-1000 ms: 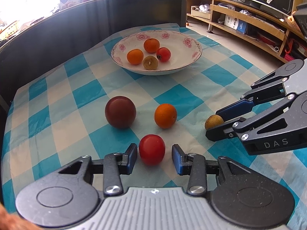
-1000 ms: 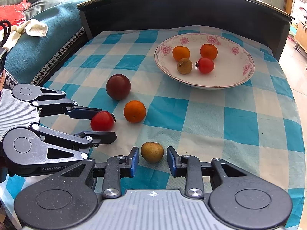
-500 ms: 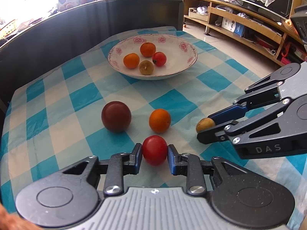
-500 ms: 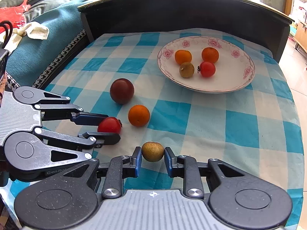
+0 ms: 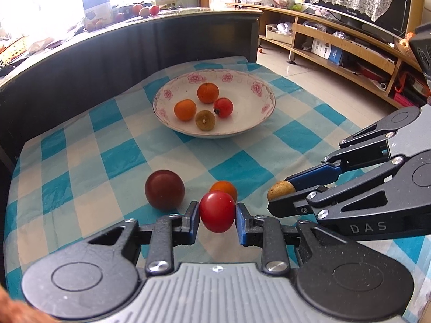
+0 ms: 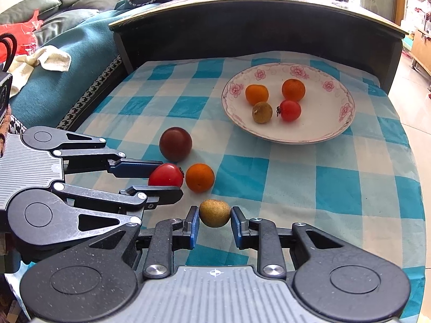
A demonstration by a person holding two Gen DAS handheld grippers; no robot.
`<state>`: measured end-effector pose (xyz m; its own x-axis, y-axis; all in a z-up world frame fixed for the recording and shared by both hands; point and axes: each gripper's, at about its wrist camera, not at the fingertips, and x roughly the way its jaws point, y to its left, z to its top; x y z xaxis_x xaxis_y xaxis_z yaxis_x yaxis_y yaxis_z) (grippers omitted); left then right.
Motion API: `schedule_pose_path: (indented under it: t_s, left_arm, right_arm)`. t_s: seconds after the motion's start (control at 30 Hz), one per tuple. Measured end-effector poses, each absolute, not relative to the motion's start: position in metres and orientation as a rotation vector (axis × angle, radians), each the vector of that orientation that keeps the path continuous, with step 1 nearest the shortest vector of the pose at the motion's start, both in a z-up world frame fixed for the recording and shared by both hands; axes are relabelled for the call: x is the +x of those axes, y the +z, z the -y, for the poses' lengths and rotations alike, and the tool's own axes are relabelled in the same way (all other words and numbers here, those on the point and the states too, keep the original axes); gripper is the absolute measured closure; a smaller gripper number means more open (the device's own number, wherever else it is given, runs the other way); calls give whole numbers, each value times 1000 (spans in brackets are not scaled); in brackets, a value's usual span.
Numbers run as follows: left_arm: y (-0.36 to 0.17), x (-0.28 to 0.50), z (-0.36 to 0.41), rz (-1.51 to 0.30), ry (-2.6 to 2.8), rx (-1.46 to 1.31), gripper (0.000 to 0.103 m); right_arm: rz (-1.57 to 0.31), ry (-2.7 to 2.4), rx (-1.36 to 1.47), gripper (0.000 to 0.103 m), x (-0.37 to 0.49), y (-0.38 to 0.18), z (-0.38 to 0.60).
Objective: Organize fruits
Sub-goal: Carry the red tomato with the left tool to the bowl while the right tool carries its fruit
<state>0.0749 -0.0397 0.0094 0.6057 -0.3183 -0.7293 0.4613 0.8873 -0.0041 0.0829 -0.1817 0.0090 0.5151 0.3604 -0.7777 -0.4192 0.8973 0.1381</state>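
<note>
My left gripper (image 5: 217, 222) is shut on a red tomato (image 5: 217, 211) and holds it just above the checked cloth; it also shows in the right wrist view (image 6: 164, 175). My right gripper (image 6: 214, 222) is shut on a small brown-green fruit (image 6: 214, 213), seen from the side in the left wrist view (image 5: 280, 190). A dark red plum (image 5: 164, 189) and an orange (image 5: 224, 187) lie on the cloth just beyond the tomato. The white flowered bowl (image 5: 258, 118) farther back holds two oranges, a small red tomato and a brown fruit.
A dark raised board (image 5: 107, 62) borders the far side of the table. The blue-and-white cloth (image 6: 336, 188) covers the table. A teal sofa with a towel (image 6: 48, 59) stands to the left. Wooden shelves (image 5: 350, 45) run along the right wall.
Both grippers closed on their fruits, the left on the red tomato and the right on the brown-green fruit, and both have lifted slightly off the cloth.
</note>
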Motion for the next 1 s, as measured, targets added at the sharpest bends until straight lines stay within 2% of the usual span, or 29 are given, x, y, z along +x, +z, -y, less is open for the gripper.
schedule_pose_path:
  t_s: [1.0]
  left_arm:
    - [41, 104, 45, -683, -405, 151, 66]
  right_arm:
    - [-814, 388, -4, 82, 106, 37, 192]
